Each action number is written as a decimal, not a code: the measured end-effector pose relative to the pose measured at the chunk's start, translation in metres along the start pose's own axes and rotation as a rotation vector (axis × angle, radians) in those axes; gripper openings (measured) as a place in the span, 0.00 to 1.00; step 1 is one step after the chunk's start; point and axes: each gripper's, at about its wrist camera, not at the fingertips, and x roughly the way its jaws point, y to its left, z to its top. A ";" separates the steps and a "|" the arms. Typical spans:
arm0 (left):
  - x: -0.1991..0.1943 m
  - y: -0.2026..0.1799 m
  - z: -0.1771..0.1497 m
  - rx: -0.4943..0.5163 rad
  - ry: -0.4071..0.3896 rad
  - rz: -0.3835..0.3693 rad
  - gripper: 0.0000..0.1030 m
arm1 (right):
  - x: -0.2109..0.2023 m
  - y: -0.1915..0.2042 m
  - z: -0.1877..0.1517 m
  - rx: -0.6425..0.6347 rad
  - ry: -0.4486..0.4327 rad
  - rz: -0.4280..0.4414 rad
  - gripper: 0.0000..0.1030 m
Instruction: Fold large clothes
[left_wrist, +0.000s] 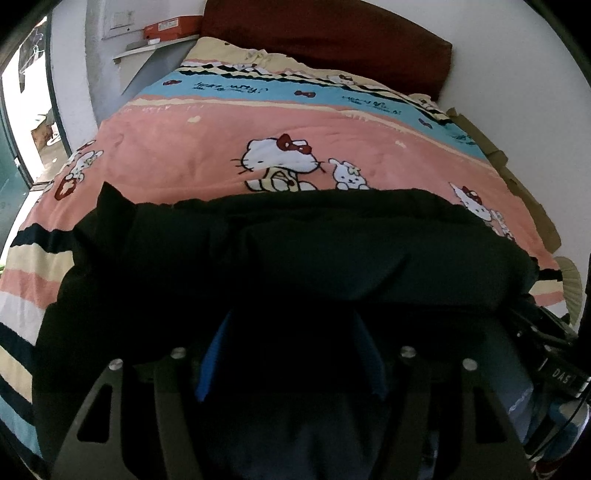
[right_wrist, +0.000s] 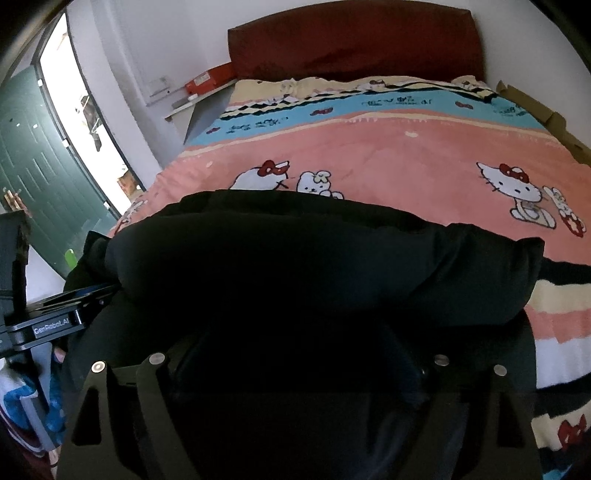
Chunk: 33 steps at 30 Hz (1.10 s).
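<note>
Your black garment (left_wrist: 295, 258) lies bunched in a thick fold across the near end of the bed (left_wrist: 184, 155), on the pink cartoon cover, with one corner poking up at its left edge. Your left gripper (left_wrist: 291, 350) sits low over the near hem with its blue fingers (left_wrist: 212, 354) spread apart; dark cloth lies between them, but they do not look pressed on it. Your right gripper (right_wrist: 295, 354) is buried in shadow over the same hem, jaws standing wide and, as far as can be seen, released. This looks like the end of one fold, both ends just laid down. Next you likely need to pull clear, flatten the puffed roll, then pick fresh corners for the following fold. Watch that raised corner; it may spoil a square edge.
</note>
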 end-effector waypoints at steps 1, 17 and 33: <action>0.002 0.000 0.000 0.000 0.001 0.002 0.61 | 0.002 0.000 0.000 0.001 0.000 0.000 0.82; 0.013 -0.001 0.002 0.006 0.020 0.030 0.62 | 0.021 -0.007 0.000 0.035 0.024 0.015 0.84; 0.015 0.006 0.027 0.082 0.059 0.160 0.63 | -0.002 -0.072 0.005 0.107 0.020 -0.102 0.83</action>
